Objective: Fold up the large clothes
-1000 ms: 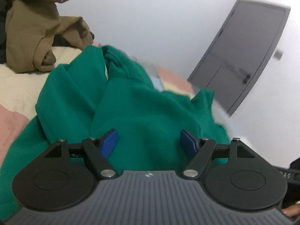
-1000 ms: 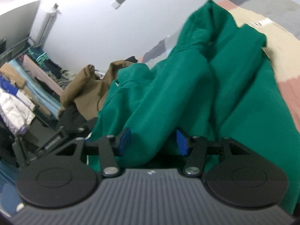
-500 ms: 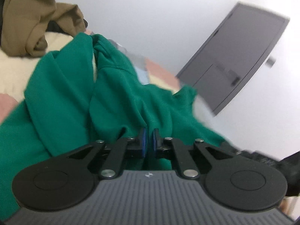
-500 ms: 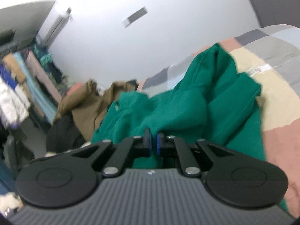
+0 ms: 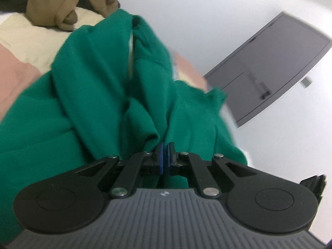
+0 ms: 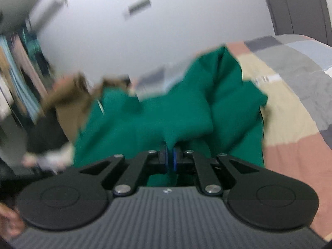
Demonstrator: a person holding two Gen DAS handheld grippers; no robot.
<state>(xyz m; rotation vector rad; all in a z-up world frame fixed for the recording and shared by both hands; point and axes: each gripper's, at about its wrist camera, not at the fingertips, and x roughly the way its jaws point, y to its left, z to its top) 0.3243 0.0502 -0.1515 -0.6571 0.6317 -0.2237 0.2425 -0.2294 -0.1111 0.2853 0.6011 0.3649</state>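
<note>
A large green garment (image 5: 99,87) lies crumpled on the bed and fills the middle of the left wrist view. It also shows in the right wrist view (image 6: 186,112), which is blurred. My left gripper (image 5: 165,155) is shut on a fold of the green garment. My right gripper (image 6: 170,158) is shut on another fold of it. The cloth rises in bunched ridges from both grips.
A brown garment (image 5: 62,2) lies on the bed beyond the green one, also in the right wrist view (image 6: 68,95). The patchwork bedspread (image 6: 290,108) extends to the right. A grey door (image 5: 269,72) stands in the white wall. Hanging clothes (image 6: 14,78) are at the left.
Both grippers went from open around the green cloth to shut on it. Both have since moved with the cloth pinched, and the garment is pulled up into taller folds.
</note>
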